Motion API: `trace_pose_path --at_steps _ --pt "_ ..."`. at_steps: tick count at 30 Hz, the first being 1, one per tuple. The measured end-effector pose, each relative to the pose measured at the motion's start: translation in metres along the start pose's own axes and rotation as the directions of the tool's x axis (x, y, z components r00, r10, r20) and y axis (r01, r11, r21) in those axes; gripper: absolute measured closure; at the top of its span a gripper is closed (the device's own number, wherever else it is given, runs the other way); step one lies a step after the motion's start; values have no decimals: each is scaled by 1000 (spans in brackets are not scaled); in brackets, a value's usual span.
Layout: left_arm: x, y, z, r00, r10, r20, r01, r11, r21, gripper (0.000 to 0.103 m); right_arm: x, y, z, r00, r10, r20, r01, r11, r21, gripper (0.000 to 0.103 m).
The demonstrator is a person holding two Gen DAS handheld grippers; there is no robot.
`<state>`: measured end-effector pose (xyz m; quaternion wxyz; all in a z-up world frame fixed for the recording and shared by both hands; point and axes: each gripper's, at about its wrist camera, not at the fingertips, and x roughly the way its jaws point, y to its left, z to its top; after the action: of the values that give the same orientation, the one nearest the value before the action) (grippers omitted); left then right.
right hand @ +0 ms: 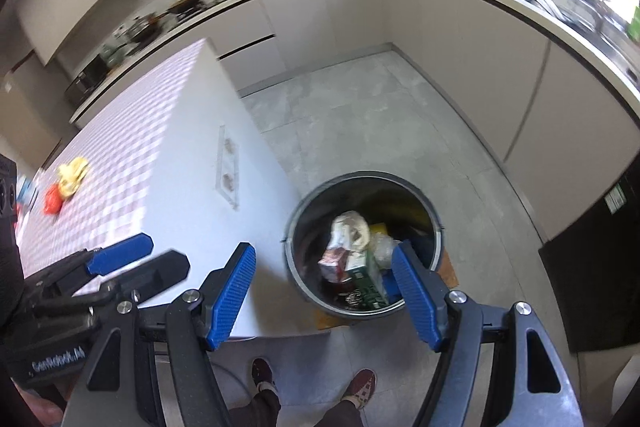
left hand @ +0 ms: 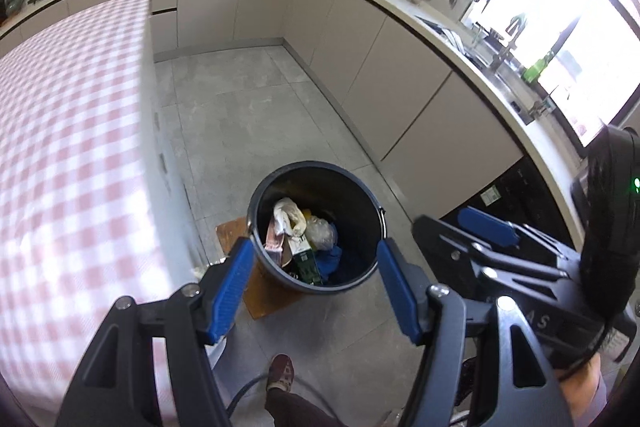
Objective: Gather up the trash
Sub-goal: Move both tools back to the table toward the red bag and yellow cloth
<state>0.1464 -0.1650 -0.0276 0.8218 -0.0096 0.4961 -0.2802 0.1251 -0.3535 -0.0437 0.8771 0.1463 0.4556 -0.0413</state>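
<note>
A dark round trash bin (left hand: 360,203) stands on the floor beside the table, holding a crumpled white paper (left hand: 286,215), a green carton (left hand: 306,261) and clear plastic (left hand: 322,231). My left gripper (left hand: 316,287) hangs above the bin, open, with nothing between its blue pads. In the right wrist view the same bin (right hand: 298,227) shows the paper (right hand: 350,227) and carton (right hand: 366,279). My right gripper (right hand: 324,295) is also open and empty above it. On the checked table (right hand: 140,147) lie a yellow crumpled scrap (right hand: 74,173) and a red scrap (right hand: 52,205).
The bin rests on a wooden board (left hand: 268,295) on grey floor tiles. Beige cabinets (left hand: 400,95) and a counter curve around the back and right. A person's shoes (right hand: 360,387) stand just below the grippers. A dark appliance front (right hand: 600,267) is at the right.
</note>
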Motion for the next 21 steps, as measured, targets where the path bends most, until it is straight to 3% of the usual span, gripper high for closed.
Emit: trace_pose_path --at_steps 9,12,15,21 --pt "-60 47 -19 997 56 55 -51 993 -104 37 -18 85 -5 997 78 -29 -81 989 -122 30" --pt "-77 70 -25 991 107 83 -93 984 -151 37 -22 118 -5 992 125 -31 -129 975 -178 30" --pt "-93 99 -28 978 180 108 -155 966 -206 37 -16 155 -2 986 165 -35 -168 958 -234 30" --pt "-121 170 -34 925 354 140 -302 905 -298 37 9 230 8 972 231 -43 -233 928 -291 30"
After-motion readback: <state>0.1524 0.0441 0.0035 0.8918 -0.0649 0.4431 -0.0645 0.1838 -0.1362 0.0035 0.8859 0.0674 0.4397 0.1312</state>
